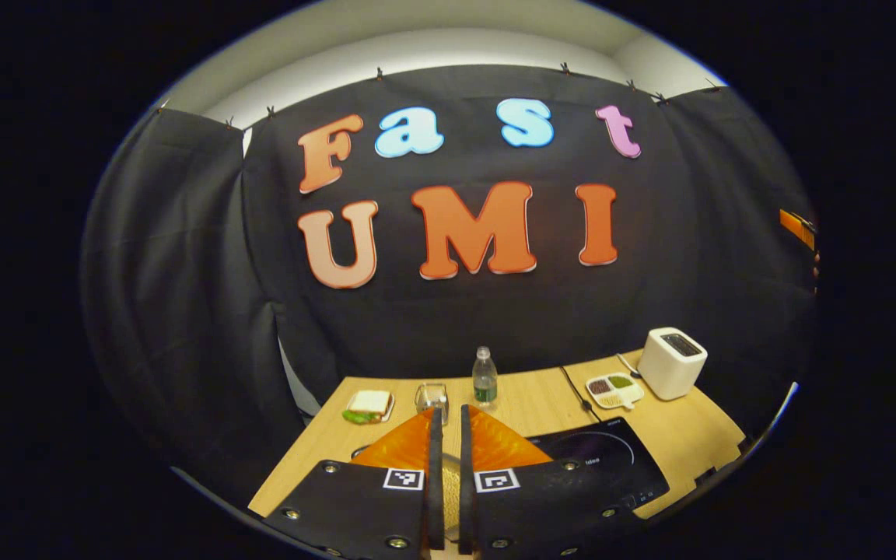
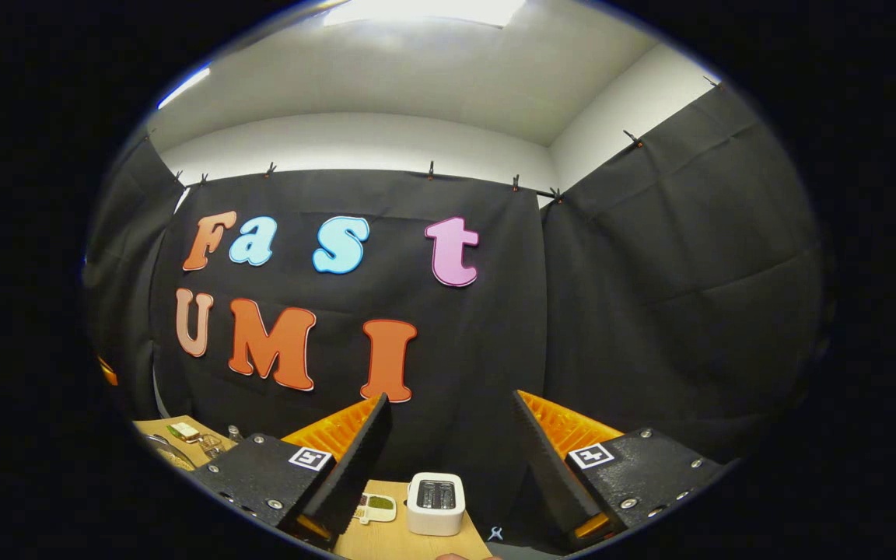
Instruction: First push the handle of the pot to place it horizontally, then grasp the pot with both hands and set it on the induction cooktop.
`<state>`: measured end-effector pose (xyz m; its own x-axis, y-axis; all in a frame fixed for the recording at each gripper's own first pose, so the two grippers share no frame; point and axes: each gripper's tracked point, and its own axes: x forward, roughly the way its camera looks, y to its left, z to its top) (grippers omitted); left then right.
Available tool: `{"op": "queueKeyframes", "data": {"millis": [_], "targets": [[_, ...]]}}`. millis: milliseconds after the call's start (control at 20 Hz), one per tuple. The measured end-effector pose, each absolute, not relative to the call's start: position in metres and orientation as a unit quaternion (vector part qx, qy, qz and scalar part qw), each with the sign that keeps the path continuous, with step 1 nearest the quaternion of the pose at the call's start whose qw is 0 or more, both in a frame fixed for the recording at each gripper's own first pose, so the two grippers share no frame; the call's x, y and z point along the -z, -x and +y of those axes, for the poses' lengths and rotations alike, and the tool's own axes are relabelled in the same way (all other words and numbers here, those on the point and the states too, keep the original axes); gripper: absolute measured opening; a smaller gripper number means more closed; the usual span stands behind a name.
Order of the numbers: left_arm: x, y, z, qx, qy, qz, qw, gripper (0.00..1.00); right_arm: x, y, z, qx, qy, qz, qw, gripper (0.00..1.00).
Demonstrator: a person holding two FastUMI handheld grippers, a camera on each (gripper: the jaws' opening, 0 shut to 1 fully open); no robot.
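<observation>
Your left gripper [image 1: 448,435] sits low over the near edge of the wooden table [image 1: 526,400], its fingers drawn almost together with only a thin slit between them. Something pale and woven-looking shows through that slit, but you cannot tell what it is or whether the fingers press on it.

Going left to right across the table in the left gripper view: a sandwich on a small plate [image 1: 369,405] lies at the far left, a clear glass [image 1: 432,397] stands just beyond the fingertips, and a plastic water bottle [image 1: 484,376] stands upright beside it. The black induction cooktop [image 1: 611,459] lies near you, just right of the gripper. Farther back sit a small divided dish [image 1: 614,390] and, next to it at the far right, a white toaster [image 1: 672,362]. The pot cannot be made out on the table.

Your right gripper [image 2: 452,424] is raised and tilted toward the booth wall, fingers spread wide apart with nothing between them. Below them the toaster [image 2: 435,503] stands on the table.
</observation>
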<state>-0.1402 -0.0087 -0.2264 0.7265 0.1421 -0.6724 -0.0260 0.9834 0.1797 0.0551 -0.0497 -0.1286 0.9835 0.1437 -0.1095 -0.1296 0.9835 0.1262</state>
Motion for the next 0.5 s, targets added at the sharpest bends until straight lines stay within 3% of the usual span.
{"op": "queueKeyframes", "data": {"millis": [500], "targets": [[0.343,0.268,0.008,-0.028,-0.072,0.609,0.789,0.09,0.155,-0.055,-0.055,-0.067,-0.063,0.078,0.993,0.95]]}}
